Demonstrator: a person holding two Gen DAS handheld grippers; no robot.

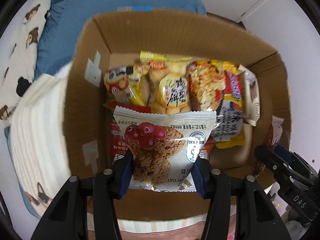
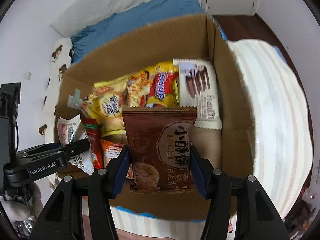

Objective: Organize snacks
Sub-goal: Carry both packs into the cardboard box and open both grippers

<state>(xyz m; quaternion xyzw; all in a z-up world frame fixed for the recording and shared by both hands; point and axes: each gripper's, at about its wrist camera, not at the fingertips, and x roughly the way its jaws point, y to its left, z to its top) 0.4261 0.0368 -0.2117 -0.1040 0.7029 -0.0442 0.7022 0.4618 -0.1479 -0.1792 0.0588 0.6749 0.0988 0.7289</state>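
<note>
left gripper (image 1: 162, 172): clamped on white plastic cranberry oat biscuit packet (image 1: 160, 140), held above the open brown cardboard box (image 1: 84, 84) | right gripper (image 2: 159, 170): clamped on brown foil pastry packet (image 2: 160, 146) (Chinese lettering), over the same box | box: yellow and red snack bags (image 1: 172, 88) stand packed along its far side

box (image 1: 86, 104) brown; oat packet (image 1: 160, 140) white, red berries; pastry packet (image 2: 160, 140) maroon
</note>
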